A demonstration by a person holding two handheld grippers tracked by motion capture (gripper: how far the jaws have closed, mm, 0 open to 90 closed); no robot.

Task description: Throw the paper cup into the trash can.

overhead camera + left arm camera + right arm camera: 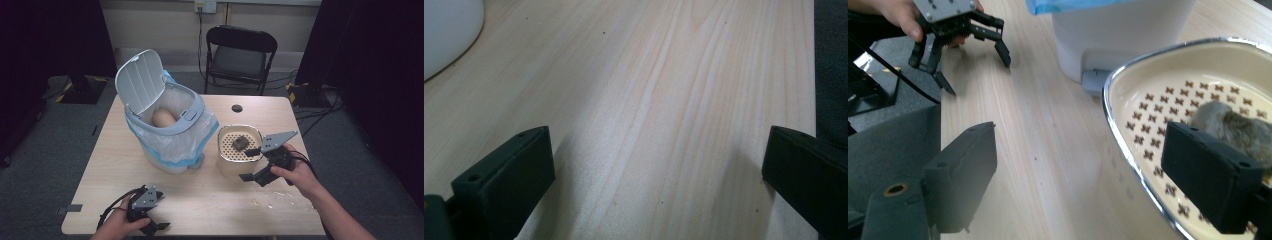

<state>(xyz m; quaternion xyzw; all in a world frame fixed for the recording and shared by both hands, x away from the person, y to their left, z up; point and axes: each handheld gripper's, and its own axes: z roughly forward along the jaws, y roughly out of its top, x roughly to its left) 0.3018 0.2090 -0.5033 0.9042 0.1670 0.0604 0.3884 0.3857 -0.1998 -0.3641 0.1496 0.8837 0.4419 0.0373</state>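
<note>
**Ana:** Pale wood grain covers the desk (200, 200), which stands on grey carpet with a black folding chair (240, 55) beyond its far edge at twelve o'clock. What sits on it?

**Ben:** At about ten o'clock from the desk's middle stands a white waste bin (167, 125), lid tipped up, lined with a clear bag edged in blue. Something rounded and tan (163, 118) lies inside it. Just beside the bin, at about two o'clock from the middle, is a cream strainer basket (240, 142) with a shiny metal rim and small cross-shaped holes in its floor.

**Ana:** And the thing being reached for?

**Ben:** A dark grey-brown lump (240, 143) rests on the basket floor, near its centre.

**Ana:** Where is the right tool?

**Ben:** The right tool (252, 163) hangs at the basket's four o'clock edge. It is released, jaws spread wide. In the right gripper view one jaw is over the basket, just in front of the lump (1233, 130), and the other is outside the rim over bare wood. Neither pad is touching the lump.

**Ana:** The left one?

**Ben:** The left tool (159, 220) sits low at seven o'clock near the desk's front edge, also released, jaws wide with bare wood between them.
</note>
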